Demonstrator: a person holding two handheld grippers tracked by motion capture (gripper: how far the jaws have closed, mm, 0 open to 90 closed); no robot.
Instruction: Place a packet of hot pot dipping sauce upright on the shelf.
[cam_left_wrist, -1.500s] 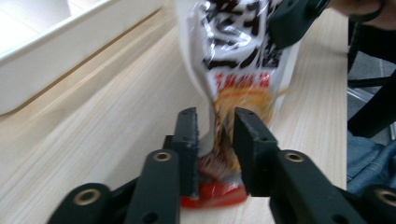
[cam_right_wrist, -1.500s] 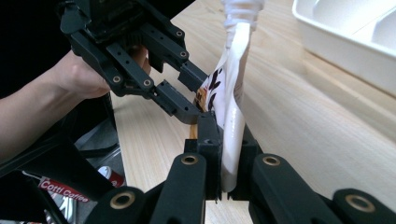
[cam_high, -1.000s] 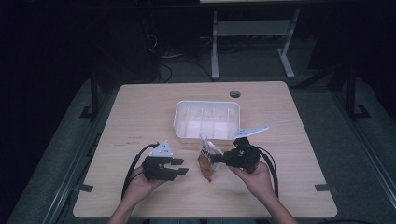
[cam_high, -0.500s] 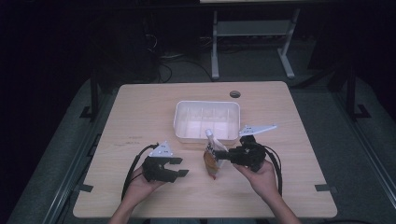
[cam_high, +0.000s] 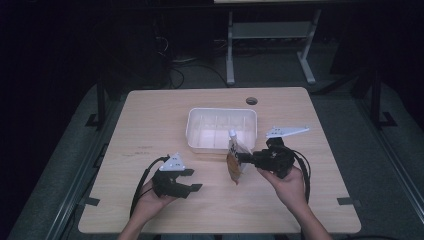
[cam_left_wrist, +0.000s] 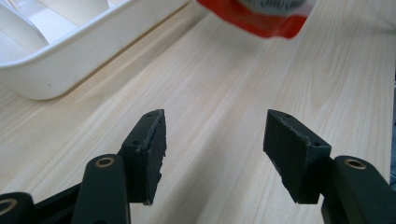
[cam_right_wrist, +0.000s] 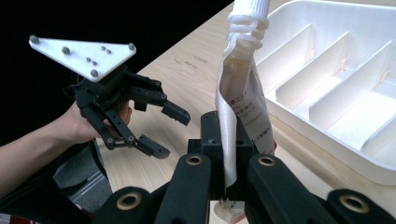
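Pale wood table (cam_high: 150, 120), person's two hands coming in at the near edge. Left gripper (cam_high: 192, 180) sits near-left, low over the tabletop, jaws apart with nothing between them; they have just been opening. In the left gripper view the two black pads (cam_left_wrist: 149, 144) stand wide over bare wood grain, with the tray's wall at far left and the pouch's red bottom edge at the top.

Right gripper (cam_high: 239, 159) is near-right of centre, held by the right hand (cam_high: 285, 187), jaws pressed together on a spouted pouch (cam_high: 234, 160). The pouch stands upright, white screw spout on top, orange-red lower part, raised clear of the table. In the right gripper view the pouch (cam_right_wrist: 240, 107) is pinched flat between the jaws at its lower half, with printed text on its side; the left gripper (cam_right_wrist: 161, 128) is off to that view's left, open.

Just beyond the pouch, a white plastic tray (cam_high: 192, 132) with dividers lies mid-table, its compartments holding nothing. Pouch is just in front of the tray's near wall, not inside. Farther off, a round cable hole (cam_high: 251, 100) near the far edge.
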